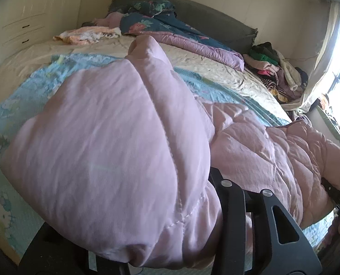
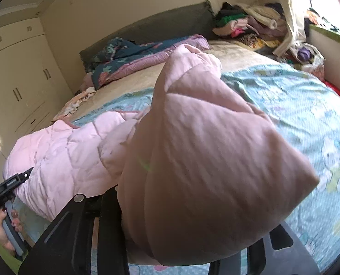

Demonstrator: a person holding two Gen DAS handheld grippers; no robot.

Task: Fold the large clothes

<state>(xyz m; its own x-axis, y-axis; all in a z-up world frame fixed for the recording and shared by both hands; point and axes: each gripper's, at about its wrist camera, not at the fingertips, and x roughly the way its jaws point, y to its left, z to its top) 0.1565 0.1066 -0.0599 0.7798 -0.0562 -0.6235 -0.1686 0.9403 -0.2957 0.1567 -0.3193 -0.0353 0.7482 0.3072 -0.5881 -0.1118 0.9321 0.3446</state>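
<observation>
Pink quilted garment (image 1: 115, 137) fills the centre of both wrist views, lifted off the bed (image 1: 215, 66) at each end and sagging between the 2 grippers.

Left gripper (image 1: 215, 206): lower centre-right of the left view, fingers clamped on a bunched fold of the pink fabric; padding spills over and hides the tips. Same gripper appears at the far left edge of the right view (image 2: 20, 178), with the person's hand (image 2: 4, 226) on its handle, nails painted.

Right gripper (image 2: 128, 224): bottom centre of the right view, fingers pinched on the other bunched end; fabric balloons over them. It is also visible at the right edge of the left view (image 1: 333, 192), buried in the garment.

Light blue cartoon-print sheet (image 2: 296, 105) lies under the garment. Upper frame: teal floral quilt (image 1: 160, 25) against a grey headboard (image 1: 211, 16). Clothes pile (image 1: 277, 68) in the upper right, beside the curtain (image 1: 326, 52). Cream wardrobe (image 1: 25, 11) in the upper left.
</observation>
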